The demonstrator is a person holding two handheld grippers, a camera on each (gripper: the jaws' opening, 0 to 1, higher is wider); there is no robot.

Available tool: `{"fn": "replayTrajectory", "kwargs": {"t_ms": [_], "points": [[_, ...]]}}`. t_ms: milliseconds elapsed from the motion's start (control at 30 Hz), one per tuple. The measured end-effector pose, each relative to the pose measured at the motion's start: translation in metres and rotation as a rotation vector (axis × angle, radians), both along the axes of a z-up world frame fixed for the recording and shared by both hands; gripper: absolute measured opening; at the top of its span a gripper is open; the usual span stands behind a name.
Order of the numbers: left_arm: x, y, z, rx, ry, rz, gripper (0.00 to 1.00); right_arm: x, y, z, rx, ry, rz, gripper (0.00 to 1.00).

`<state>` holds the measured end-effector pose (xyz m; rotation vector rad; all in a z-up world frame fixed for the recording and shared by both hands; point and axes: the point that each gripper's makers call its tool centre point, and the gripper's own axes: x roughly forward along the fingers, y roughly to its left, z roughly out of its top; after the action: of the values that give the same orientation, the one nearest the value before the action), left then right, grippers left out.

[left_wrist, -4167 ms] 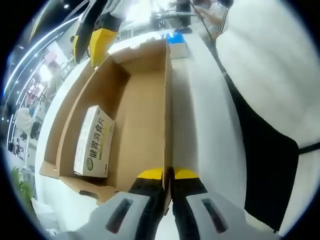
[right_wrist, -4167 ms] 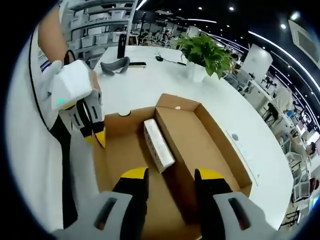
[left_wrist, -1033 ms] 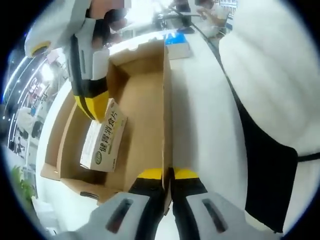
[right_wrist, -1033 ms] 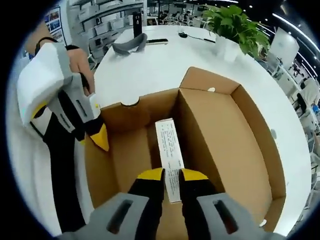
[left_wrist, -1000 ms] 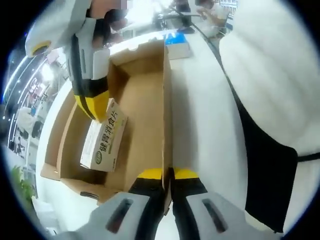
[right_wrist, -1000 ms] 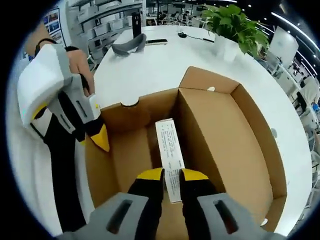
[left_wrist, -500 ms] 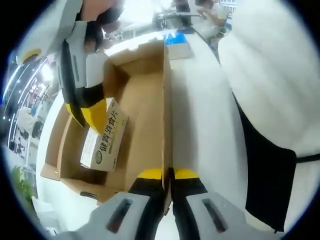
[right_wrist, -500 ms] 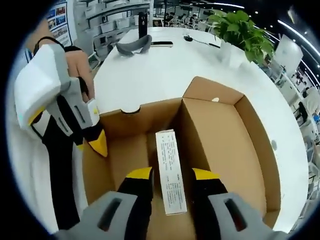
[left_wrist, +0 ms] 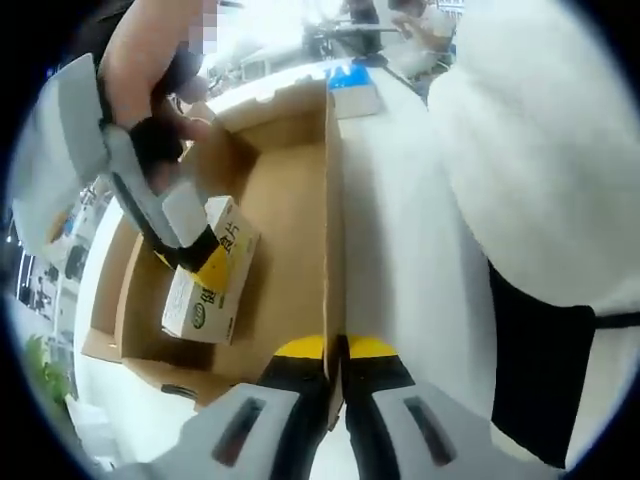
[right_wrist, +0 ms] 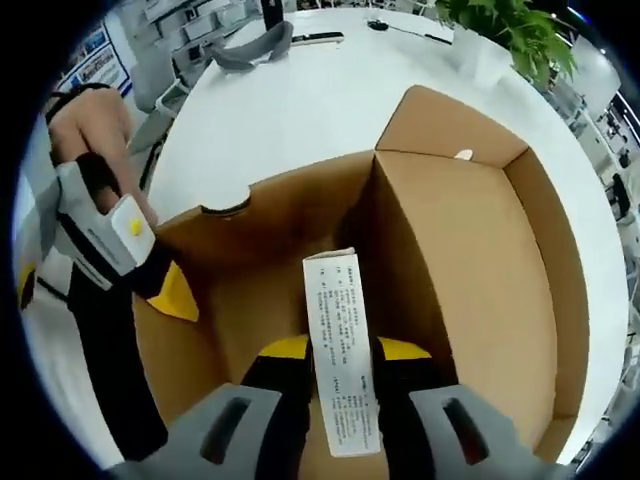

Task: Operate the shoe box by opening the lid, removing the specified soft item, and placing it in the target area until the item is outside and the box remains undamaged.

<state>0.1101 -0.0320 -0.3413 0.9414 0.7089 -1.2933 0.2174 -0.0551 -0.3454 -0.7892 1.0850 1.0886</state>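
The open brown shoe box point(left_wrist: 285, 190) lies on a white table, and its lid flap point(right_wrist: 480, 260) is folded out flat. My left gripper point(left_wrist: 335, 347) is shut on the top edge of the box's near wall point(left_wrist: 329, 220); its yellow tip point(right_wrist: 170, 290) rests on that wall. Inside the box lies a small white and yellow carton with printed text point(left_wrist: 200, 300). My right gripper point(right_wrist: 340, 350) reaches down into the box, and its jaws press both long sides of the carton point(right_wrist: 338, 310). A hand holds the right gripper point(left_wrist: 195, 260) over the carton.
A blue and white packet point(left_wrist: 355, 90) lies on the table beyond the box. A person's white top point(left_wrist: 540, 150) is close on the right. On the white table point(right_wrist: 300, 110) are a grey curved object point(right_wrist: 250, 42) and a potted plant point(right_wrist: 510, 25).
The right gripper opened, pushed farther down along the carton and closed on its sides. The left gripper has stayed clamped on the box wall.
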Motion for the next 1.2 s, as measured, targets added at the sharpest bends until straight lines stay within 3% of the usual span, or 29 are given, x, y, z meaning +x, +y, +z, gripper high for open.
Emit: {"fn": "replayTrajectory", "kwargs": {"t_ms": [67, 267, 433, 533, 667, 767, 1200], "points": [[0.0, 0.0, 0.0, 0.002, 0.004, 0.003, 0.03, -0.004, -0.002, -0.001, -0.001, 0.028, -0.014, 0.22], [0.0, 0.0, 0.0, 0.0, 0.0, 0.007, 0.03, -0.008, -0.008, -0.008, -0.024, 0.02, -0.022, 0.23], [-0.001, 0.0, 0.0, -0.002, -0.008, 0.001, 0.03, -0.002, -0.009, -0.005, 0.047, 0.029, -0.224, 0.22], [0.001, 0.0, 0.0, 0.001, 0.012, 0.009, 0.03, -0.008, -0.013, -0.005, 0.052, 0.033, -0.233, 0.21], [0.0, 0.0, -0.001, 0.0, 0.006, 0.015, 0.03, -0.009, -0.013, -0.003, 0.1, -0.036, -0.23, 0.21], [-0.001, 0.0, 0.0, 0.0, 0.001, 0.014, 0.03, -0.013, -0.018, -0.004, 0.081, -0.019, -0.27, 0.2], [0.0, 0.0, 0.0, 0.001, 0.004, 0.002, 0.03, -0.018, -0.033, -0.001, 0.097, -0.114, -0.34, 0.2]]}}
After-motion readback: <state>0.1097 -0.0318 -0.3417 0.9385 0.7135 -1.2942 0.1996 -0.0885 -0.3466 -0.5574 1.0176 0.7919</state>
